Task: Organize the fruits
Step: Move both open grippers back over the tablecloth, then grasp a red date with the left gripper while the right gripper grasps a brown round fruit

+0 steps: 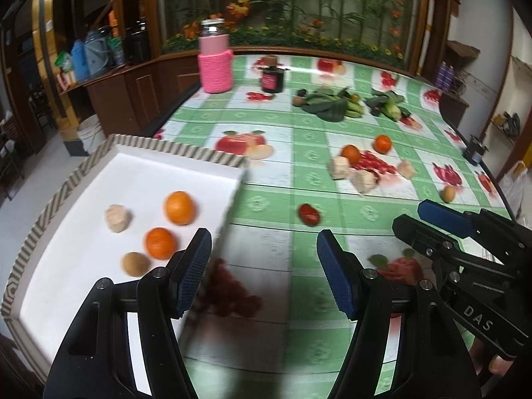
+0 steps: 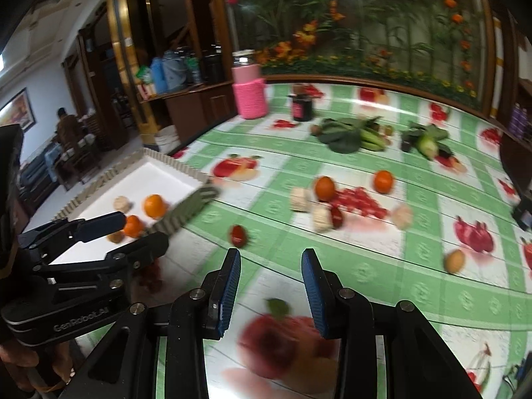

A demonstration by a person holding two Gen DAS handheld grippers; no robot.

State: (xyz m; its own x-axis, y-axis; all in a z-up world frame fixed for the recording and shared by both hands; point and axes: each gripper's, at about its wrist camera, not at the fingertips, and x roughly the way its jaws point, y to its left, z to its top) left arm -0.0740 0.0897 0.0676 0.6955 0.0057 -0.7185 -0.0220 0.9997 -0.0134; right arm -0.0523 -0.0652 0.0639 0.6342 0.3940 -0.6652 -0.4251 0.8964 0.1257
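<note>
At far left, white rectangular tray with striped rim point(image 1: 50, 206), holding two round oranges point(image 1: 179, 207), a brown fruit point(image 1: 134, 263) and a pale lump point(image 1: 117, 218). Left gripper point(image 1: 264, 262) gaping wide, empty. Small red fruit point(image 1: 309, 214) on the green checked tablecloth point(image 1: 266, 199). Right gripper point(image 2: 271, 286) parted, empty.

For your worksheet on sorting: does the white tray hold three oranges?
No, the white tray holds only two oranges.

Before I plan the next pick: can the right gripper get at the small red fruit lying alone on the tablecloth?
Probably yes. The right gripper is open and empty, and the small red fruit lies just ahead on bare tablecloth, with nothing between them; the left gripper sits off to the side.
</note>
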